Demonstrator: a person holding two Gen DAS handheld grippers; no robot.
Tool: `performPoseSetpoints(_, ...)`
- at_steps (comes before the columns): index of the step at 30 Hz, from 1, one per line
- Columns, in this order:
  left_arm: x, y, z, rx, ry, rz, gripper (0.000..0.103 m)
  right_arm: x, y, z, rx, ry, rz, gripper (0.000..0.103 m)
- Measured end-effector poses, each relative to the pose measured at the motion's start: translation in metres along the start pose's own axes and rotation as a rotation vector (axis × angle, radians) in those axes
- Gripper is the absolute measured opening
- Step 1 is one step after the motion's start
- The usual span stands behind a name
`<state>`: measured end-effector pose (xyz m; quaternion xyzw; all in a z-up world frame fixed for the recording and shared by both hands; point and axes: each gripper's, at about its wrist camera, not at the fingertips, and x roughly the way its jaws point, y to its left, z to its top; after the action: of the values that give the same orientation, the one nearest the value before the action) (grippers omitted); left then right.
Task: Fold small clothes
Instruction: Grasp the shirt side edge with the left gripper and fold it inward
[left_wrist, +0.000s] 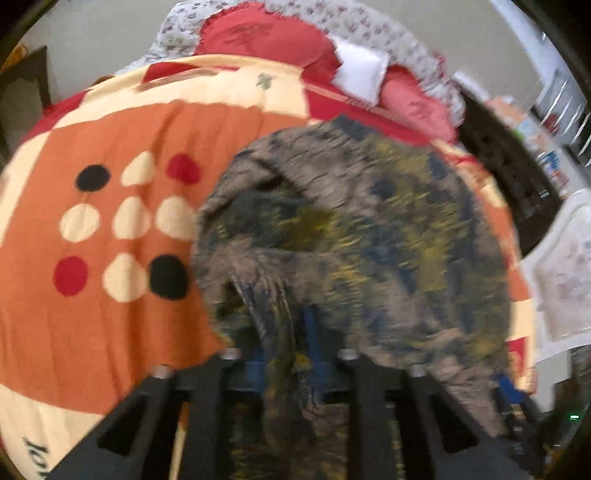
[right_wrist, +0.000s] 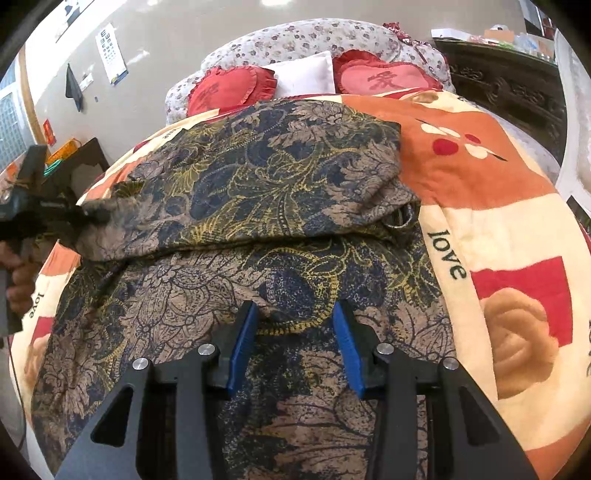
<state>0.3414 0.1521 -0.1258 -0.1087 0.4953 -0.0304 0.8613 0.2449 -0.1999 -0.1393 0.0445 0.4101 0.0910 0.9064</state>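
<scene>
Left tool (left_wrist: 291, 354) pads under blurred garment (left_wrist: 354, 236)

right claw (right_wrist: 293, 332) parted, left claw (right_wrist: 92, 218) pinching

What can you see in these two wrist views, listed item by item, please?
Patterned garment: one, brown, navy and yellow, partly folded on the bedspread.
Bedspread: one, orange, cream and red, covering the bed.
Heart cushions: two, red, at the headboard.
White pillow: one, between the cushions.
Headboard: one, floral, far end.
Eye chart: one, white, wall.
Right gripper: blue pads open over the garment.
Left gripper: draped in garment.
</scene>
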Motion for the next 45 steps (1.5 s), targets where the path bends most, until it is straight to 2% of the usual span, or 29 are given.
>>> performPoseSetpoints(2, -0.011, 0.003, 0.001, -0.009, -0.052, 0.077, 0.036, 0.000, -0.002, 0.002, 0.006, 0.014, 0.004, 0.045)
performPoseSetpoints(4, -0.033, 0.007, 0.000, -0.041, -0.147, 0.144, 0.043, -0.007, -0.011, 0.009, 0.046, 0.013, 0.022, 0.045)
performPoseSetpoints(6, -0.055, 0.001, -0.006, -0.061, -0.250, 0.116, 0.056, -0.023, -0.021, 0.022, 0.060, -0.061, 0.013, 0.045)
performPoseSetpoints(7, -0.059, -0.008, -0.008, -0.043, -0.276, 0.100, 0.056, -0.032, -0.025, 0.033, 0.055, -0.113, -0.020, 0.044)
performPoseSetpoints(8, -0.055, -0.021, -0.010, -0.002, -0.276, 0.093, 0.056, -0.037, -0.029, 0.051, 0.041, -0.164, -0.060, 0.043)
performPoseSetpoints(9, -0.047, -0.031, -0.012, 0.031, -0.262, 0.094, 0.055, -0.035, -0.030, 0.063, 0.032, -0.176, -0.078, 0.039)
performPoseSetpoints(10, -0.031, -0.042, -0.015, 0.073, -0.228, 0.099, 0.054, -0.028, -0.029, 0.074, 0.017, -0.170, -0.078, 0.034)
performPoseSetpoints(11, -0.019, -0.048, -0.016, 0.089, -0.210, 0.113, 0.049, -0.011, -0.028, 0.090, -0.013, -0.118, -0.042, 0.031)
performPoseSetpoints(12, -0.004, -0.050, -0.020, 0.101, -0.197, 0.159, 0.041, 0.004, -0.028, 0.097, -0.030, -0.084, -0.018, 0.025)
performPoseSetpoints(14, 0.016, -0.042, -0.024, 0.066, -0.174, 0.228, 0.040, 0.030, -0.031, 0.100, -0.047, -0.029, -0.018, 0.023)
performPoseSetpoints(15, 0.024, -0.032, -0.029, 0.034, -0.160, 0.214, 0.040, 0.048, -0.035, 0.097, -0.063, 0.032, -0.052, 0.022)
performPoseSetpoints(16, 0.024, -0.027, -0.033, 0.033, -0.182, 0.200, 0.040, 0.068, -0.043, 0.089, -0.071, 0.114, -0.092, 0.013)
performPoseSetpoints(18, 0.024, -0.029, -0.035, 0.064, -0.194, 0.213, 0.040, 0.069, -0.052, 0.081, -0.089, 0.069, -0.049, 0.012)
performPoseSetpoints(21, 0.021, -0.035, -0.028, 0.072, -0.172, 0.244, 0.039, 0.069, -0.051, 0.083, -0.115, 0.089, -0.045, 0.011)
performPoseSetpoints(23, 0.007, -0.041, -0.023, 0.072, -0.196, 0.275, 0.039, 0.069, -0.051, 0.088, -0.114, 0.123, -0.043, 0.011)
performPoseSetpoints(25, -0.005, -0.042, -0.012, 0.050, -0.242, 0.239, 0.039, 0.064, -0.051, 0.103, -0.090, 0.144, -0.046, 0.012)
performPoseSetpoints(27, -0.005, -0.042, 0.008, 0.014, -0.245, 0.214, 0.039, 0.054, -0.052, 0.129, -0.044, 0.078, -0.088, 0.015)
performPoseSetpoints(29, 0.011, -0.038, 0.029, -0.016, -0.202, 0.211, 0.040, 0.058, -0.052, 0.153, 0.000, 0.050, -0.082, 0.016)
performPoseSetpoints(31, 0.036, -0.028, 0.036, -0.046, -0.118, 0.232, 0.040, 0.073, -0.050, 0.165, -0.023, 0.061, -0.085, 0.016)
performPoseSetpoints(32, 0.048, -0.021, 0.035, -0.069, -0.082, 0.219, 0.041, 0.086, -0.049, 0.168, -0.029, 0.081, -0.093, 0.016)
performPoseSetpoints(34, 0.053, -0.011, 0.027, -0.085, -0.111, 0.172, 0.042, 0.116, -0.058, 0.164, -0.009, 0.156, -0.088, 0.015)
performPoseSetpoints(35, 0.055, -0.012, 0.025, -0.065, -0.122, 0.172, 0.042, 0.127, -0.066, 0.157, 0.005, 0.155, -0.086, 0.015)
performPoseSetpoints(38, 0.056, -0.020, 0.025, -0.009, -0.115, 0.213, 0.042, 0.132, -0.081, 0.150, 0.074, 0.141, -0.048, 0.015)
performPoseSetpoints(40, 0.051, -0.026, 0.031, 0.006, -0.096, 0.251, 0.042, 0.130, -0.083, 0.154, 0.074, 0.160, -0.037, 0.015)
performPoseSetpoints(42, 0.031, -0.036, 0.030, 0.005, -0.139, 0.270, 0.041, 0.114, -0.075, 0.162, 0.045, 0.158, -0.075, 0.016)
performPoseSetpoints(43, 0.012, -0.044, 0.022, 0.018, -0.201, 0.242, 0.041, 0.101, -0.069, 0.165, 0.035, 0.128, -0.069, 0.016)
performPoseSetpoints(45, -0.012, -0.054, 0.003, 0.045, -0.261, 0.176, 0.044, 0.068, -0.049, 0.161, -0.012, 0.053, -0.039, 0.016)
